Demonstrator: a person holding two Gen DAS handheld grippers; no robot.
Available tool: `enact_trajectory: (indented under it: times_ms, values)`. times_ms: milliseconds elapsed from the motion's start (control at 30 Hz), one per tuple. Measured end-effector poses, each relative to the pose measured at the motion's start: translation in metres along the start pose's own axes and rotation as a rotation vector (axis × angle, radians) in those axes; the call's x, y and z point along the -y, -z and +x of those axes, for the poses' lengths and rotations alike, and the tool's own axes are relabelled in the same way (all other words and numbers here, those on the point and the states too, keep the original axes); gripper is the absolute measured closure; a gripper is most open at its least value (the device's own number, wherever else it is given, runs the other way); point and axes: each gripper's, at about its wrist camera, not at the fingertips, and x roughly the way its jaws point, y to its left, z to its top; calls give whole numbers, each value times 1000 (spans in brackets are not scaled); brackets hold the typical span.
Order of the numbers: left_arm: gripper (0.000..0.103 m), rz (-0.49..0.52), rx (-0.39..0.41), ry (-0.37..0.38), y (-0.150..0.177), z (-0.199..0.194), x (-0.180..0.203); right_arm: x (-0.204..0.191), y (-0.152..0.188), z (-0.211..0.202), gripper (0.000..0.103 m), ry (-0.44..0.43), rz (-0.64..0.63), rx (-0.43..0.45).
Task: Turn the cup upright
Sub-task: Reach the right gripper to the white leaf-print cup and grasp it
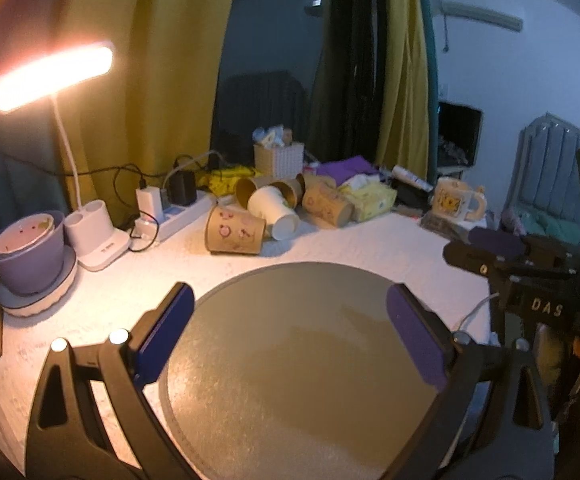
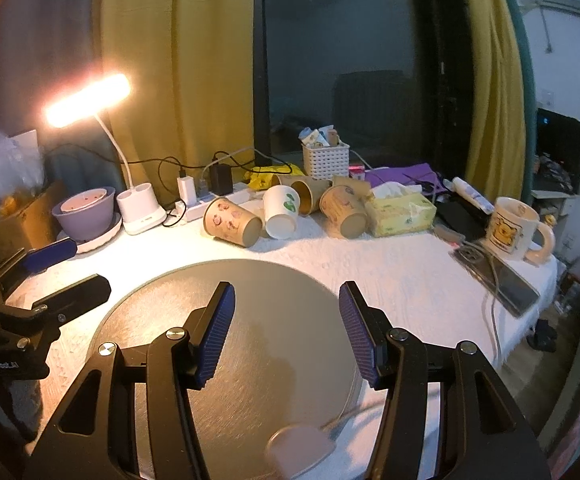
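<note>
Several paper cups lie on their sides at the back of the white table. A brown printed cup (image 1: 235, 235) (image 2: 232, 222) is nearest, a white cup (image 1: 273, 206) (image 2: 281, 211) with a green print is beside it, and another brown cup (image 1: 327, 205) (image 2: 344, 211) lies to the right. My left gripper (image 1: 290, 316) is open and empty over the round grey mat (image 1: 290, 380). My right gripper (image 2: 286, 312) is open and empty over the same mat (image 2: 274, 344). Each gripper also shows at the edge of the other's view.
A lit desk lamp (image 2: 90, 98) on a white base, a purple bowl (image 2: 86, 208), a power strip (image 2: 198, 204), a white basket (image 2: 325, 162), a yellow tissue pack (image 2: 400, 210), a yellow-print mug (image 2: 512, 228) and a phone (image 2: 502, 276) crowd the table's back and right.
</note>
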Motion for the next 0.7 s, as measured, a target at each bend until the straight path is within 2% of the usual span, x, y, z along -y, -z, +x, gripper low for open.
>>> enact_trajectory:
  times_ms: [133, 367, 700]
  values:
    - [5, -19, -84, -13, -18, 37, 2, 26, -10, 34, 46, -53, 39, -38]
    - [5, -42, -207, 1, -45, 110, 10, 63, -28, 87, 46, -76, 60, -79]
    - [5, -43, -273, -16, -82, 199, 12, 106, -52, 156, 46, -104, 113, -133]
